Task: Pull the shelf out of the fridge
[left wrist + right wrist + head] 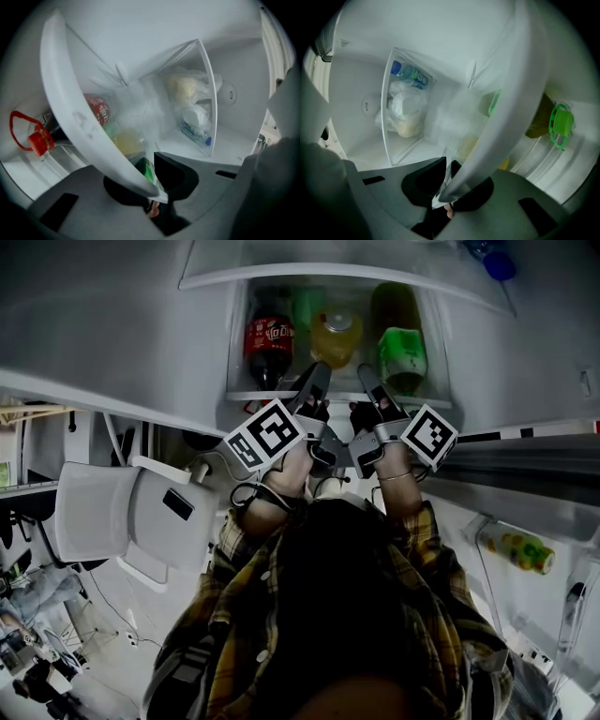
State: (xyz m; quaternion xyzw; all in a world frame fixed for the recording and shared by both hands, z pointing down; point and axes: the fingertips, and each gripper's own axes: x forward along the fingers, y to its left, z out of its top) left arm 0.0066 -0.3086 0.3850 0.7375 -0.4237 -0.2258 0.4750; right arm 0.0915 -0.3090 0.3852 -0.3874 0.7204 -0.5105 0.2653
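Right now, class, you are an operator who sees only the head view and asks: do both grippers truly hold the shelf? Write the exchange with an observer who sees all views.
Observer: Yes for the left gripper: its fingers pinch the white shelf rim.
Operator: And the right one?
Observer: The right gripper clamps the same rim, which runs between its fingers.
Operator: Anything deeper inside?
Observer: A clear bin holding plastic bags and a blue-capped bottle.
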